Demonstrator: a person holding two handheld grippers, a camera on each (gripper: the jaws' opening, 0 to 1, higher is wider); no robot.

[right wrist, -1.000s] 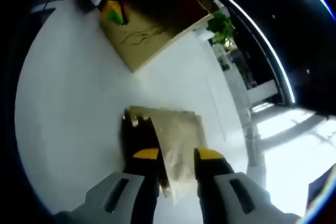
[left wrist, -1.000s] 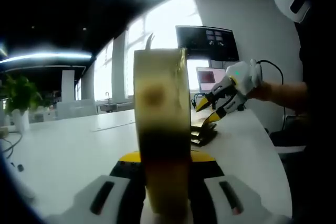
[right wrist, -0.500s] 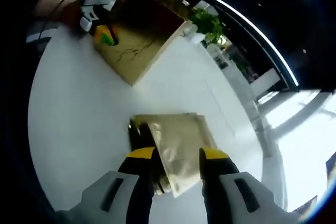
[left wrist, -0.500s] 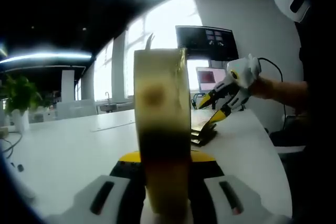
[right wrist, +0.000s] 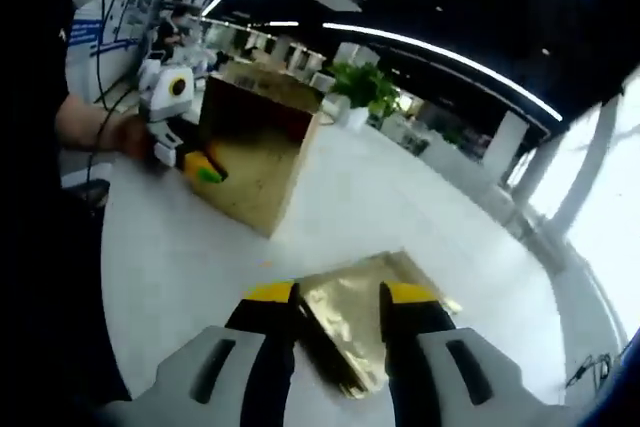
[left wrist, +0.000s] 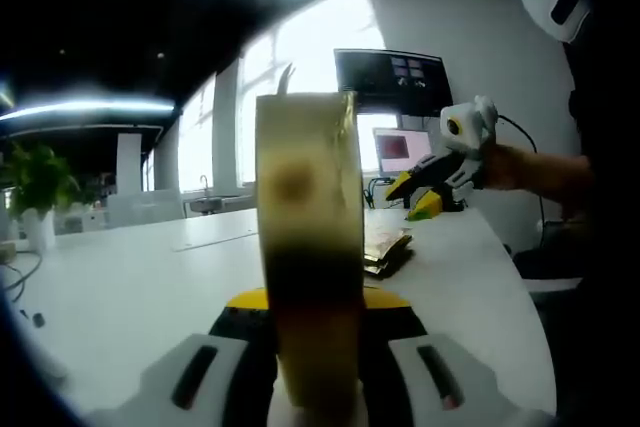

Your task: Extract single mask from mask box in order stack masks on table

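1. In the left gripper view, a plant [left wrist: 35, 182] stands at the far left edge of the white table [left wrist: 130, 287].
2. In the middle of that view, the left gripper [left wrist: 310, 332] is clamped on the gold box [left wrist: 307, 247], which stands upright between its jaws and hides what lies behind it.
3. Just right of the box, a stack of gold masks [left wrist: 385, 250] lies flat on the table.
4. Further right and above the stack, the right gripper [left wrist: 425, 194] is held in the air by a hand [left wrist: 510, 169], apart from the masks; a monitor [left wrist: 393, 82] hangs on the wall behind it.
5. In the right gripper view, the left gripper [right wrist: 200, 169] at the left grips the side of the box [right wrist: 255, 162], which rests on the table [right wrist: 170, 247].
6. At the centre, the masks [right wrist: 362, 312] lie flat beyond the right gripper [right wrist: 337, 295]; its jaws are parted with nothing between them.
7. A plant [right wrist: 365, 87] stands behind the box.
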